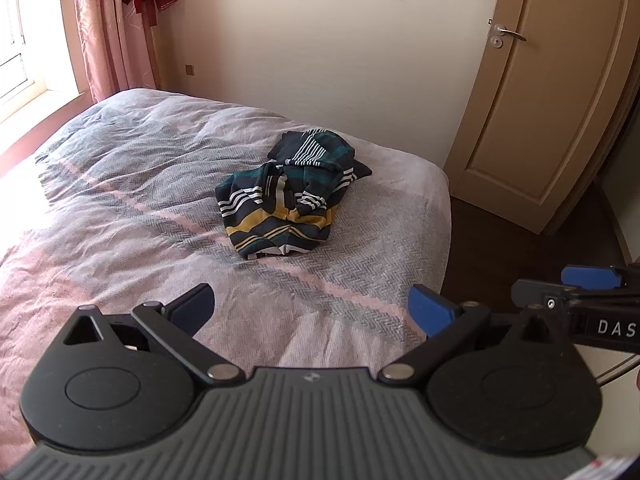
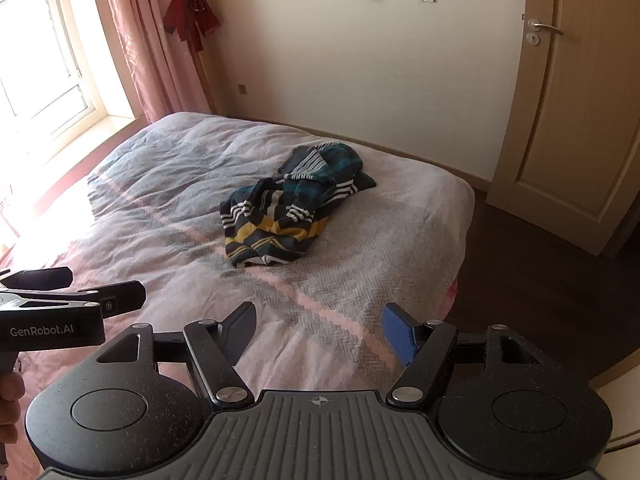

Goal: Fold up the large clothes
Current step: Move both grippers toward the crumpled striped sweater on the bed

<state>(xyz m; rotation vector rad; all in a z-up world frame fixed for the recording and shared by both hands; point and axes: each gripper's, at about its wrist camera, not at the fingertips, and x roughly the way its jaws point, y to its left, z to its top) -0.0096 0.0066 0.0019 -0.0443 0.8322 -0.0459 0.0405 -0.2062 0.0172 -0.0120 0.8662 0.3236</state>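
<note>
Two hand-held grippers hang side by side over the near end of a bed, both tilted down toward the covers. The left gripper (image 1: 312, 310) has its jaws spread wide with only bedding showing between them; the right gripper (image 2: 320, 334) is likewise parted and grips nothing. At the lower left edge of the right wrist view, part of a hand (image 2: 10, 396) shows on the left tool's handle.

Beneath and ahead of them lies the bedspread (image 1: 120, 208), a rumpled grey-and-pink herringbone cover — bare of clothing at the near end. Further up the bed, towards its right-hand side and well apart from both tools, sits the striped garment (image 1: 286, 196): a dark top banded in teal, white and mustard, heaped on itself with no sleeve or hem laid flat.

By the look of it the folding has not begun — this is the approach. The next move calls for both grippers to travel forward to the heap, find two separate edges such as shoulders or hem corners, and close on a single layer each so the garment can be lifted and spread flat. Which edge is which cannot be told from here.

Beyond the bed stand a cream wall, a pink curtain (image 2: 140, 40) by the bright window, and a closed door (image 1: 540, 100).
</note>
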